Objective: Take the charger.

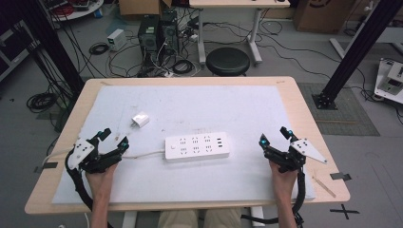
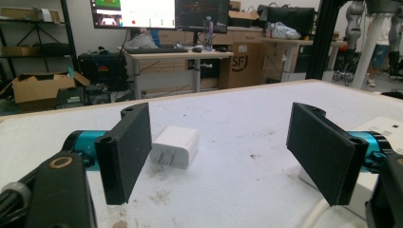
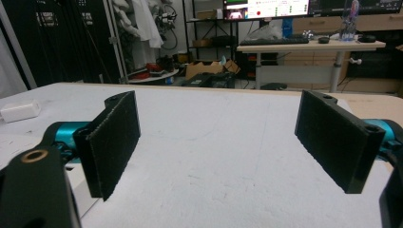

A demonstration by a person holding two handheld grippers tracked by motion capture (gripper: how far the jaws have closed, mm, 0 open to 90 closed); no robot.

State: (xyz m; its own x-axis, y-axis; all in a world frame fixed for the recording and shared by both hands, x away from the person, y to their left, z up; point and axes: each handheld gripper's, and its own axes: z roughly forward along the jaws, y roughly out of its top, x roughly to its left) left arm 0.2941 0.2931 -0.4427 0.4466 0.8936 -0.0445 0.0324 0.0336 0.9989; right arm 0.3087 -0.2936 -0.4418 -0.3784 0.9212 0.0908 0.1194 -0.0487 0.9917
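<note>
Scene: a person sits at a wooden table (image 1: pixel 304 123) covered by a white mat (image 1: pixel 214 102), holding a two-jaw gripper in each hand.
Power strip: a white power strip (image 1: pixel 197 147) lies flat near the middle of the mat, long side running from 9 to 3 o'clock, its cord (image 1: pixel 142 155) trailing off toward 9 o'clock.
Charger: a small white charger (image 1: pixel 140 119) lies on the mat at about 10 o'clock from the strip, near it but not touching. In the left gripper view the charger (image 2: pixel 173 146) lies on its side, its prongs pointing toward the camera, unplugged.
Left gripper: the left gripper (image 1: pixel 112 139) rests low at the mat's 8 o'clock corner, jaws spread wide and empty. The charger sits just ahead of it, at roughly 1 o'clock.
Right gripper: the right gripper (image 1: pixel 274 135) sits at the strip's 3 o'clock side, well apart from it, jaws likewise released with nothing between them.
Right gripper view: bare mat ahead of the jaws, with the charger (image 3: pixel 20 110) far off at 10 o'clock.
Progress: judging by the layout, the work seems to be plugging the charger into the strip, and nothing is done yet. Picking up the charger, steadying the strip and seating the prongs all appear to remain.
</note>
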